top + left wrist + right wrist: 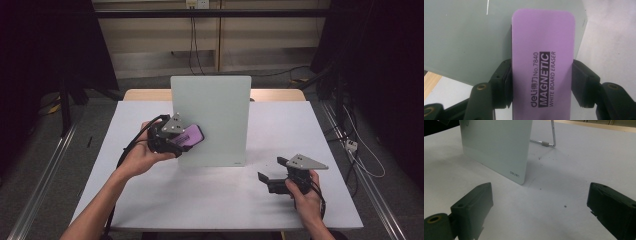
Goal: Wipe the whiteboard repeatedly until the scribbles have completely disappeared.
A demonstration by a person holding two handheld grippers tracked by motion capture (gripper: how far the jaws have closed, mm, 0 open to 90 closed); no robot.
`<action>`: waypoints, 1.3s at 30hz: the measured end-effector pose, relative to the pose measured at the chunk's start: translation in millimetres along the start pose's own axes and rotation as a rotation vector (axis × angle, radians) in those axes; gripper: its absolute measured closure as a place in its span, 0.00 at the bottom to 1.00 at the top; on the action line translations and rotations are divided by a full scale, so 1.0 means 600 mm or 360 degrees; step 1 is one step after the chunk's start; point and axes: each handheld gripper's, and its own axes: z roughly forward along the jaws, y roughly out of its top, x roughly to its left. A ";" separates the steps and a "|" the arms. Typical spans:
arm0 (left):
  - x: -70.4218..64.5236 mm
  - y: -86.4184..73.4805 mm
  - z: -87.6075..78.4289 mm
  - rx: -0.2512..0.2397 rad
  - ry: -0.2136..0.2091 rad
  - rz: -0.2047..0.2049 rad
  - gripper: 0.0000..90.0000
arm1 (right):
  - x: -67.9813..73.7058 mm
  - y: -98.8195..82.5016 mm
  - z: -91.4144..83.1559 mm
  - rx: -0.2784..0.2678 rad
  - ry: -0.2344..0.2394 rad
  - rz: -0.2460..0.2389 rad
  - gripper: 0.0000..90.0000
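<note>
While your left hand-held gripper (541,82) clamps the purple magnetic eraser (543,62) across its long edges at the upright whiteboard (220,120), treat it as light, rigid, smooth-sided; right hand-held gripper (539,207) gapes wide.

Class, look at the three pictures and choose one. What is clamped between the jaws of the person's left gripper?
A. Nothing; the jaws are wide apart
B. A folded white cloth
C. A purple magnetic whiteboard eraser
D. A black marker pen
C. In the left gripper view the left gripper has its two black jaws pressed on both long sides of the purple eraser, which is printed "MAGNETIC WHITE BOARD ERASER" and is held up at the standing whiteboard.
</note>
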 end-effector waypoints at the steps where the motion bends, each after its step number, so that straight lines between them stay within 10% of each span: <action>1: -0.003 0.000 0.001 -0.0006 0.0014 0.0002 0.45 | 0.000 0.000 0.000 -0.0001 0.0000 -0.0001 0.07; 23: -0.066 -0.024 0.086 0.0200 -0.0179 0.0142 0.46 | 0.000 0.000 -0.001 -0.0003 0.0000 0.0001 0.07; 39: 0.003 -0.005 -0.007 -0.0040 0.0017 -0.0013 0.46 | 0.000 0.000 0.000 0.0000 0.0000 -0.0006 0.07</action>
